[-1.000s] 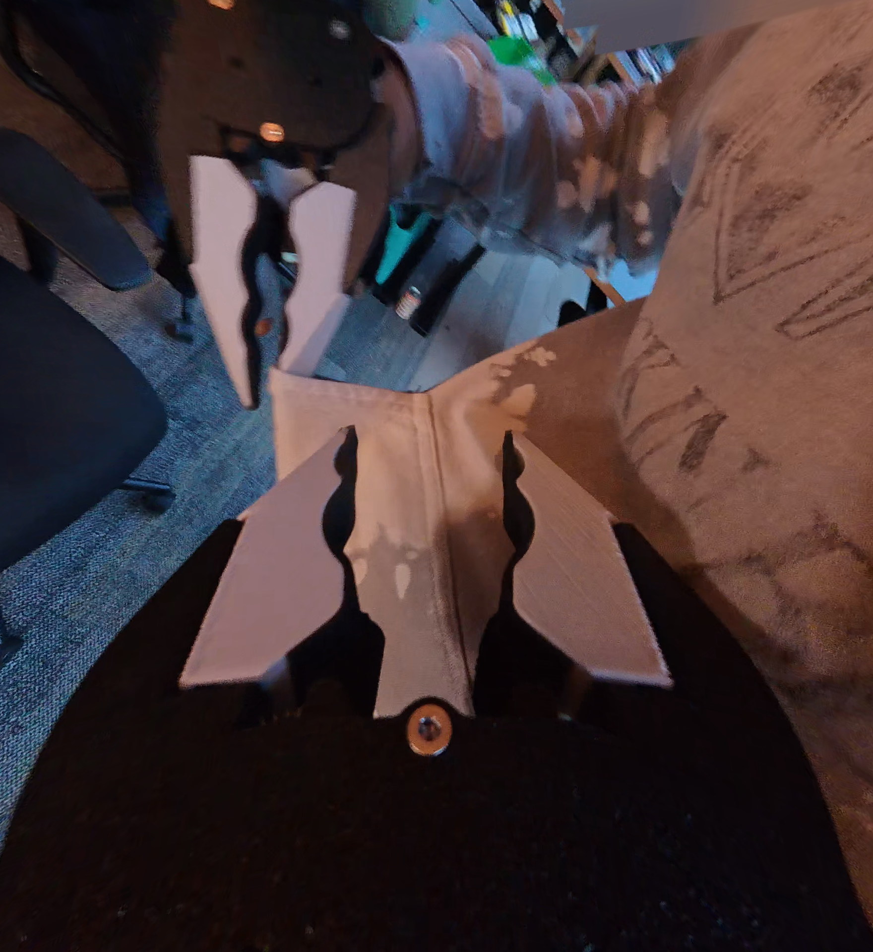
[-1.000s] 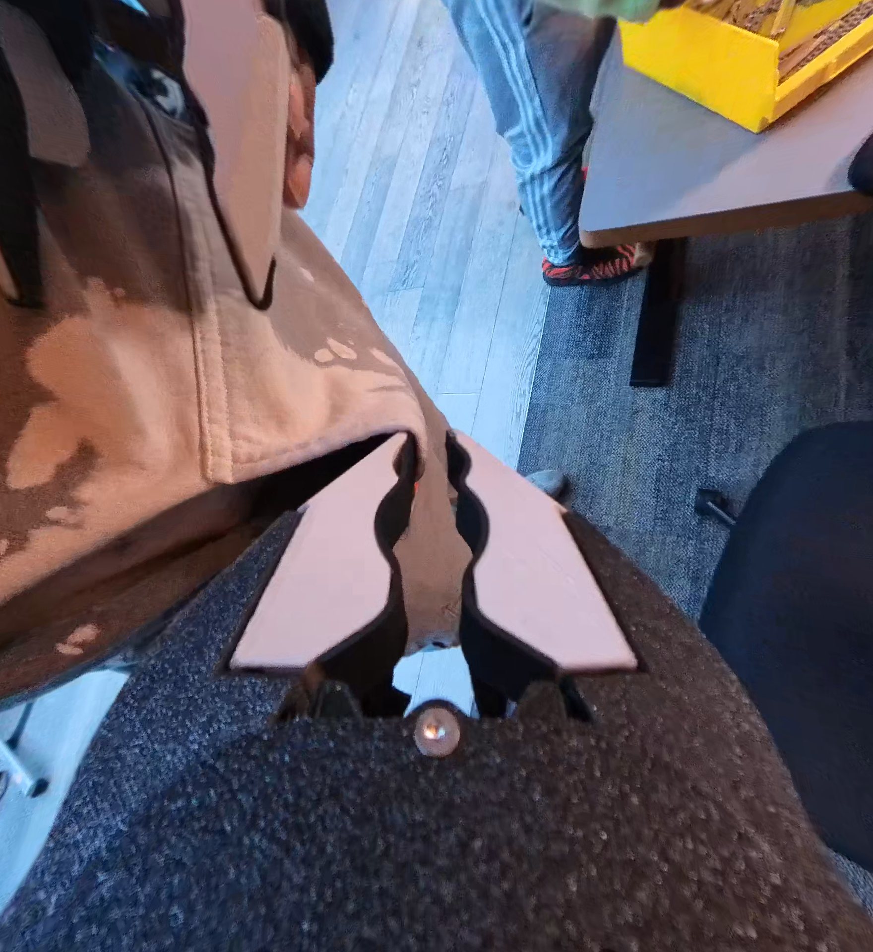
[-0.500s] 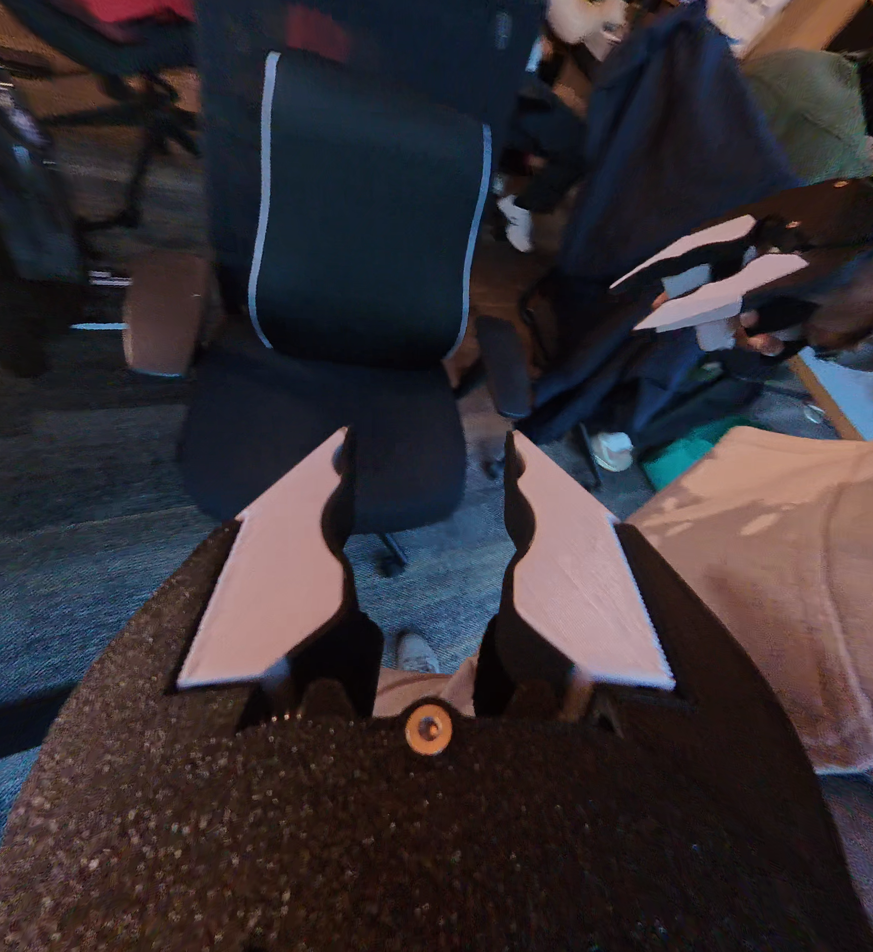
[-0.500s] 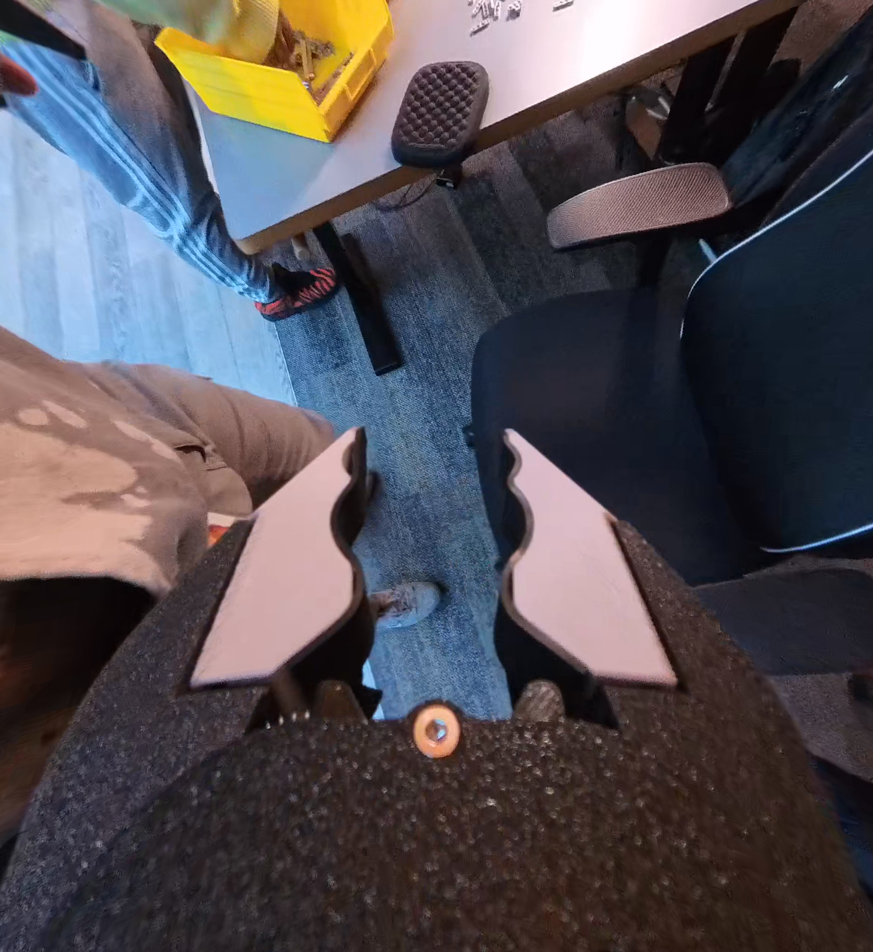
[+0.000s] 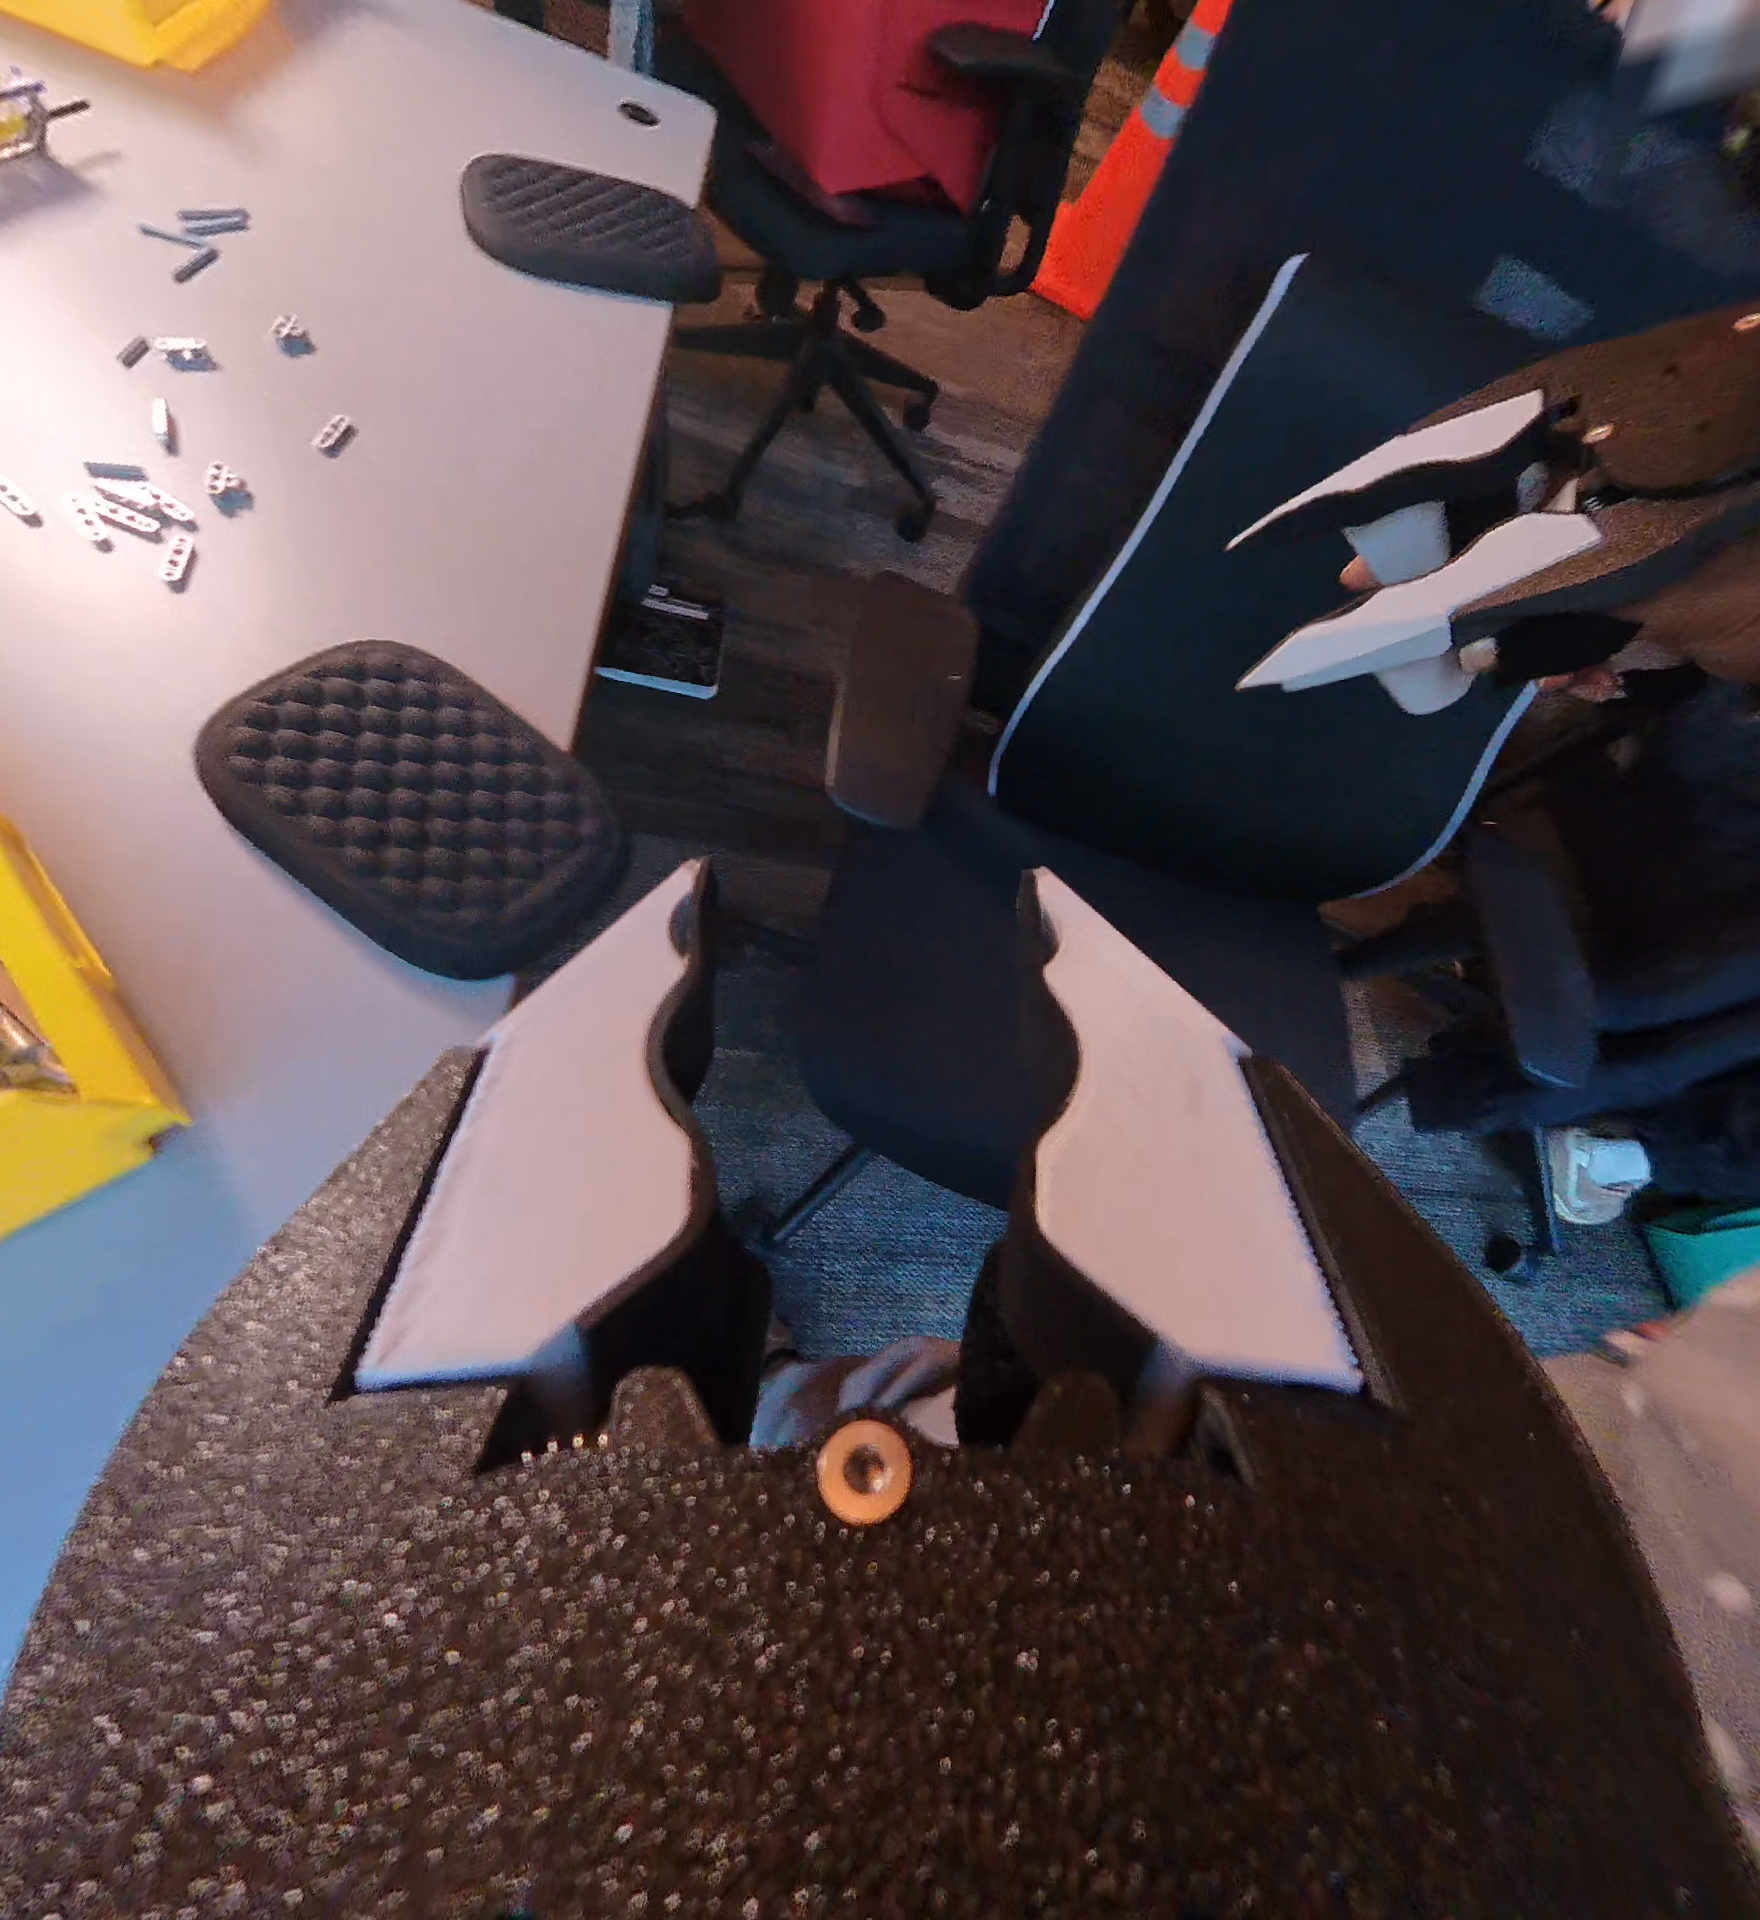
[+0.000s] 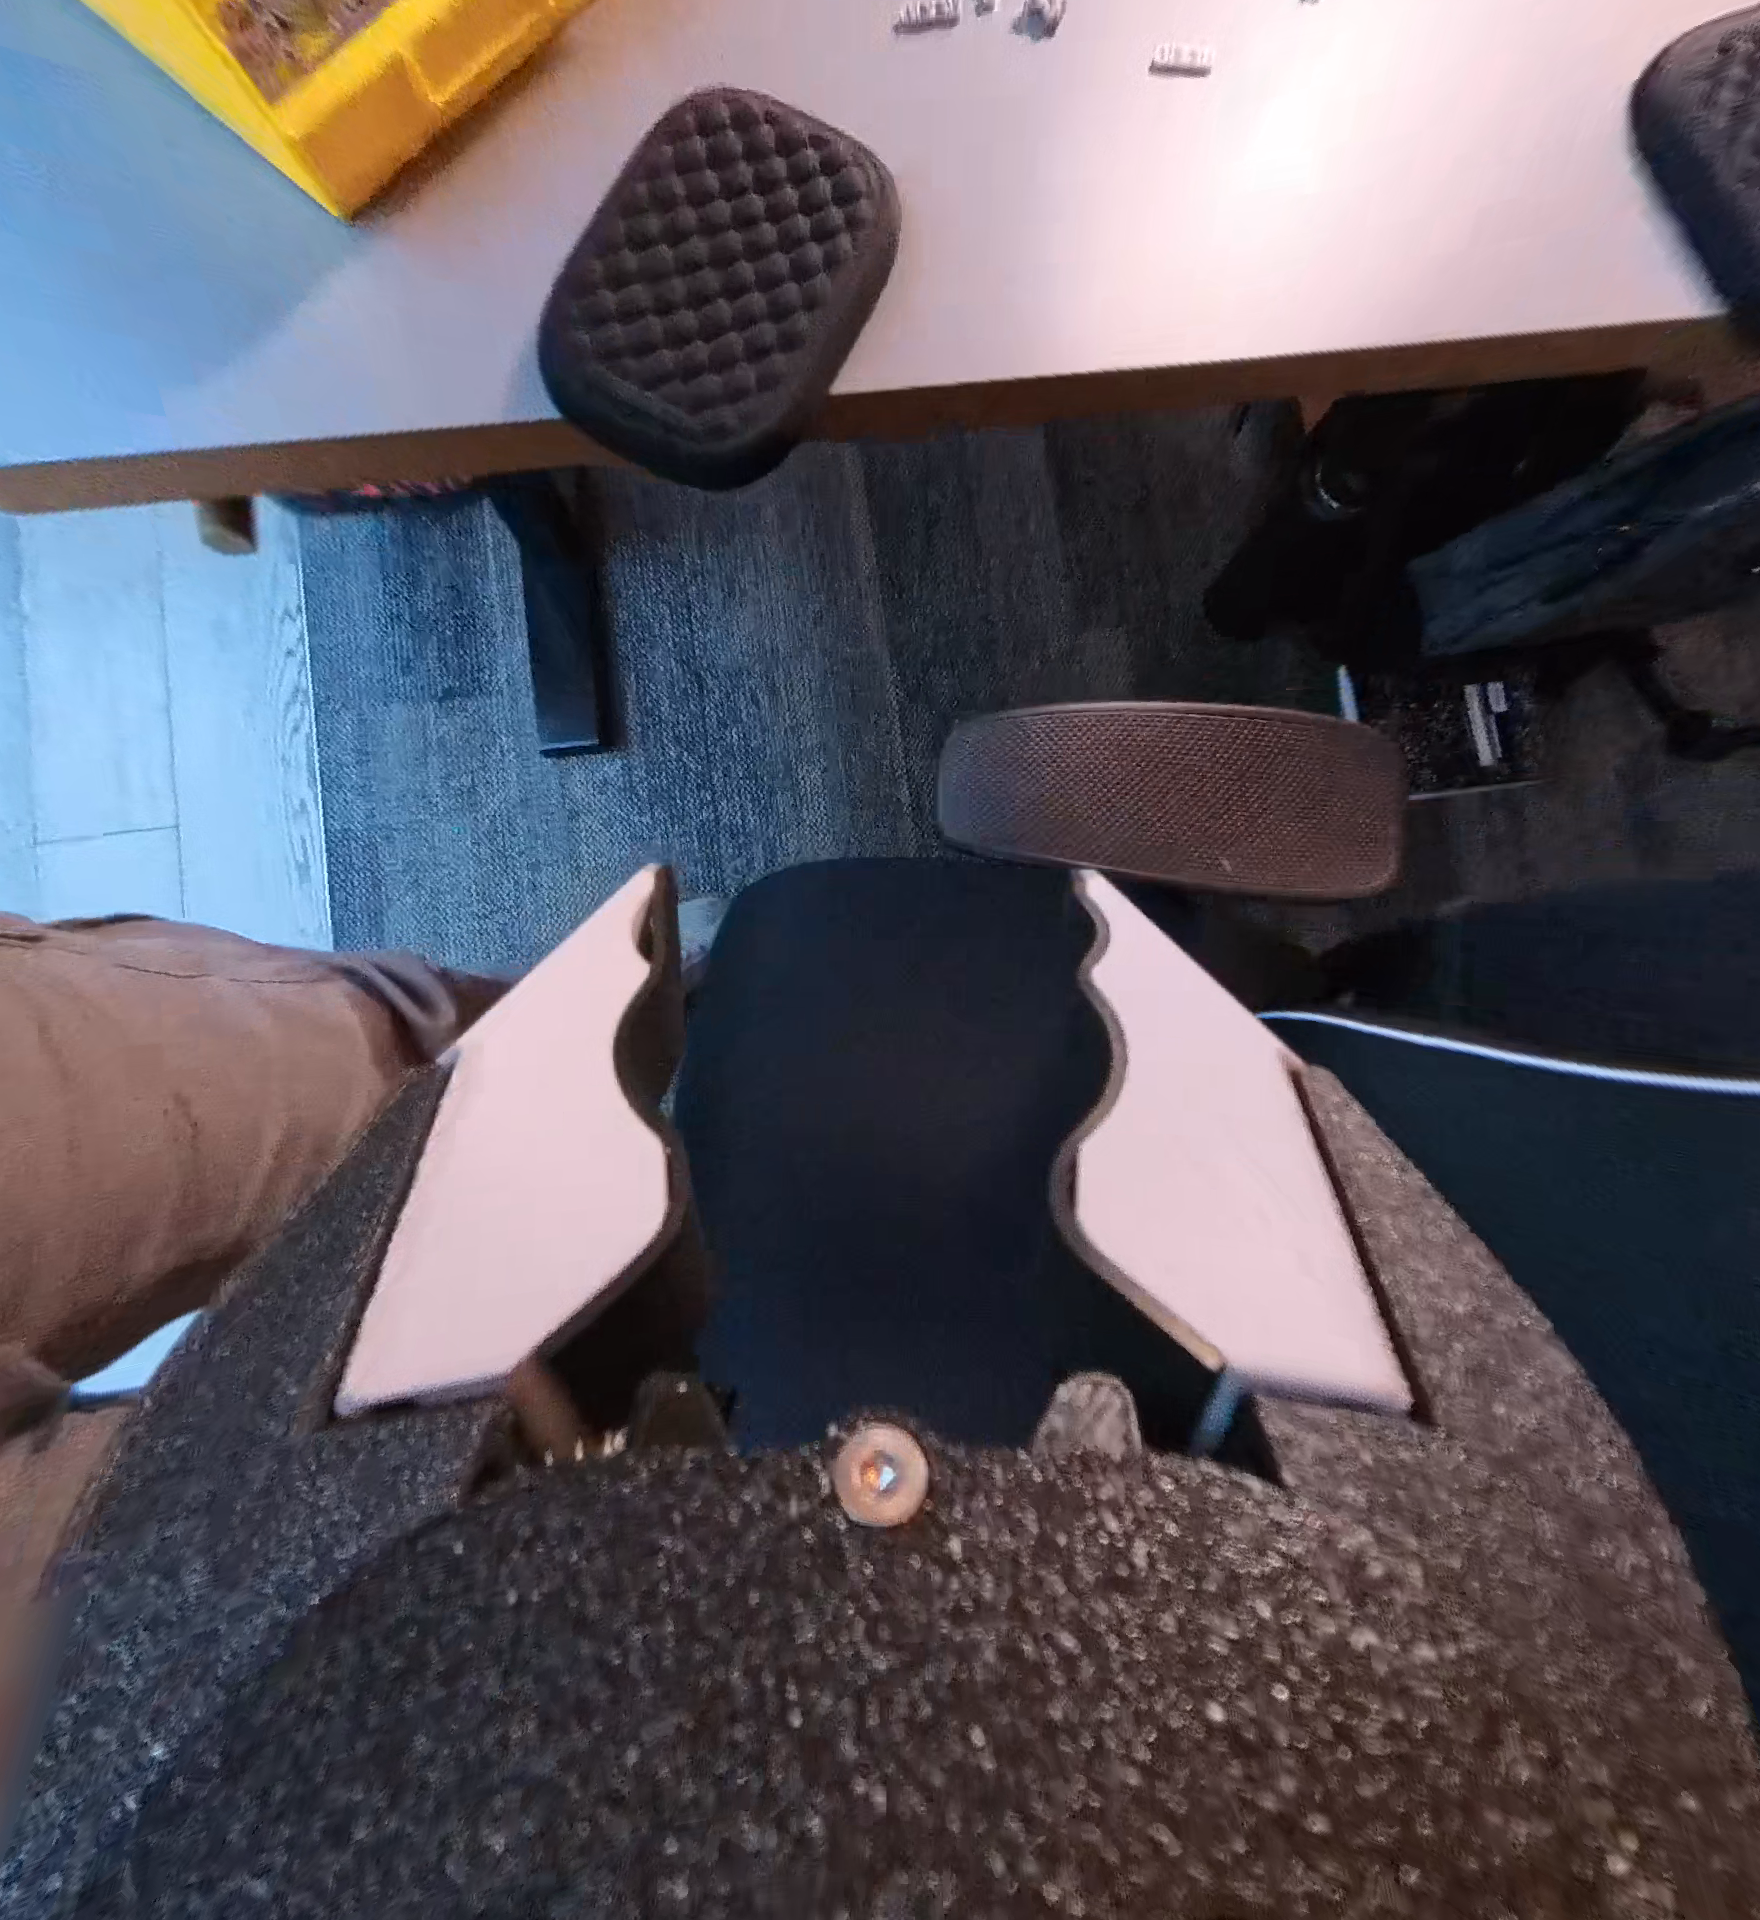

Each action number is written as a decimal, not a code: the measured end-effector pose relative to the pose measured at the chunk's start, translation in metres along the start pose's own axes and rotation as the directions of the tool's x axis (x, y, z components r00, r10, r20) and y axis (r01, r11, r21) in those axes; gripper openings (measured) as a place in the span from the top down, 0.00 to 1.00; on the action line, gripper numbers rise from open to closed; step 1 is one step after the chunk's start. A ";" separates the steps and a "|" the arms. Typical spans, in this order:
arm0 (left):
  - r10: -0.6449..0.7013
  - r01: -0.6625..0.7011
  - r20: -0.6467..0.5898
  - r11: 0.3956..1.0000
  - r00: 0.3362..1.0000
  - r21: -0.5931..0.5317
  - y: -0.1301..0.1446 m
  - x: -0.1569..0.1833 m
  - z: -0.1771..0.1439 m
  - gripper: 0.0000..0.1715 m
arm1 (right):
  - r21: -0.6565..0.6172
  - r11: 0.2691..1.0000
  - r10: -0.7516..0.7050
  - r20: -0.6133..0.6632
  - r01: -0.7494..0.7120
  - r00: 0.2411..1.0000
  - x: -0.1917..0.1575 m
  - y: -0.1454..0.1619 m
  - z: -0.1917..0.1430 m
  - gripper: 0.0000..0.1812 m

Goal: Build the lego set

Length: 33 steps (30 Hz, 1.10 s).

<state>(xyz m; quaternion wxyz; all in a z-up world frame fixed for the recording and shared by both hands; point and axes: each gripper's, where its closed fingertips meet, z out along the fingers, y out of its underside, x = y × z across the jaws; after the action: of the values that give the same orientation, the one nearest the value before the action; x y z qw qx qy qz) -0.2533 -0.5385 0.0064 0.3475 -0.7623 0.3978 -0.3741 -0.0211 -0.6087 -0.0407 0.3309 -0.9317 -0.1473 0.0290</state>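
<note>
black seat: a black fabric office chair seat (image 6: 886, 1122) lay below both grippers and filled the gap between each pair of fingers, since both tools were held in the air pointing down at it.
left gripper: the left gripper (image 5: 865, 914) hung with its white, wavy-edged fingers spread wide and nothing between them; it touched nothing, and the chair seat was the nearest thing.
right gripper: the right gripper (image 6: 871, 914) was likewise spread wide and empty, well above the seat; in the left wrist view it showed off to the right, held in a hand (image 5: 1707, 613).
armrest: a dark brown mesh-textured armrest (image 6: 1172, 795) stood just beyond the right gripper's fingertips, apart from them.
desk: a grey flat-topped desk (image 6: 1219, 229) stood ahead of the chair, well apart from both grippers.
pads: two black dimpled oval pads (image 6: 720, 286) sat at the near edge of the desk, one overhanging it, probably placed there as arm supports.
small parts: small grey perforated strips (image 5: 133, 499) lay scattered loose on the desk top.
bin: a yellow plastic bin (image 5: 34, 1132) stood at the desk's left end, its contents too blurred to name.
sleeve: a brown sleeve (image 6: 117, 1101) lay left of the right gripper.
</note>
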 end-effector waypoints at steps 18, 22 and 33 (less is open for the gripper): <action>-0.063 0.035 -0.154 0.983 0.986 -0.182 0.014 -0.094 0.136 0.67 | -0.340 0.911 -0.213 0.092 0.232 0.973 0.086 0.054 0.265 0.49; -0.064 0.034 -0.163 0.983 0.984 -0.180 0.009 -0.090 0.149 0.67 | -0.305 0.928 -0.199 0.087 0.216 0.976 0.089 0.054 0.265 0.50; -0.244 0.241 -0.004 0.959 0.970 -0.151 0.050 -0.069 0.150 0.67 | -0.264 0.948 -0.149 0.129 0.179 0.980 0.122 0.058 0.256 0.64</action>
<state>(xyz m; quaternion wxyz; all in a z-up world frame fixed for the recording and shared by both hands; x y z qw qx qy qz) -0.1716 -0.4659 -0.1265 0.2364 -0.8248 0.3323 -0.3916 0.0719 -0.4600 -0.2711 0.1917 -0.9500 -0.2444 0.0306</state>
